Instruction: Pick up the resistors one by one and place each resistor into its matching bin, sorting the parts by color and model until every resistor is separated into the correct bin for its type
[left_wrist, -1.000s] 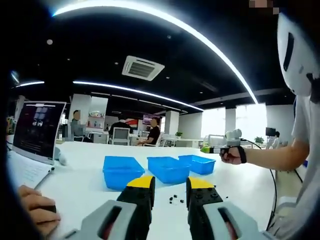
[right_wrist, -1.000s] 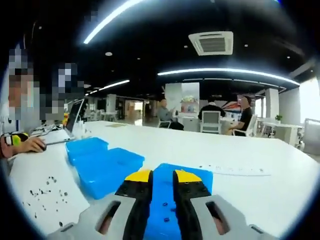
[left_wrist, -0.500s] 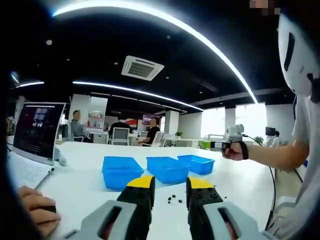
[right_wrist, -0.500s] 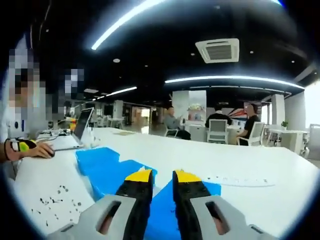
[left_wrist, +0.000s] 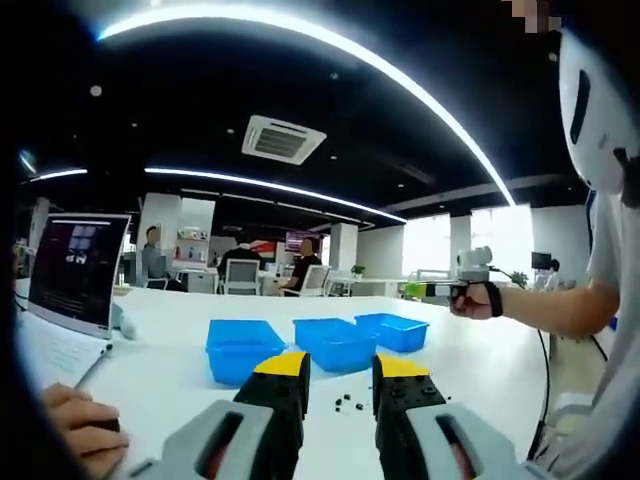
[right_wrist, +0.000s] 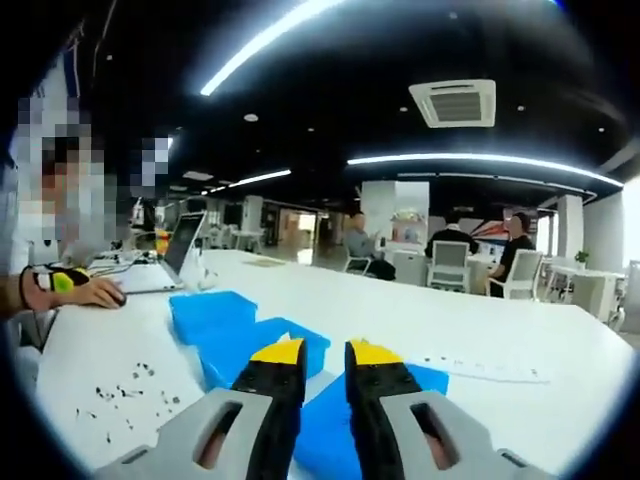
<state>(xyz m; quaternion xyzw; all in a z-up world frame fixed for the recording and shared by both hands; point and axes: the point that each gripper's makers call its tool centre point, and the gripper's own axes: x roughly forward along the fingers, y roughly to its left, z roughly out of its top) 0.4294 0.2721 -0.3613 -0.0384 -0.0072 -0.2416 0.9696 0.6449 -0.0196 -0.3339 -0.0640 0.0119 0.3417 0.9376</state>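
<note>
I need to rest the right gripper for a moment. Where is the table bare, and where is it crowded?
Bare: the white table beyond and to the right of the three blue bins. Crowded: loose resistors scattered left of the bins, and a laptop with a person's hand further left.

White table (left_wrist: 180, 345), three blue bins (left_wrist: 335, 340) in a row, scattered resistors (right_wrist: 130, 385) (small dark specks), open laptop (left_wrist: 75, 265)

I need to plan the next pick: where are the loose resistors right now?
In the left gripper view, the resistors lie scattered on the white table, just in front of the three blue bins. In the right gripper view they lie left of the bins.
</note>
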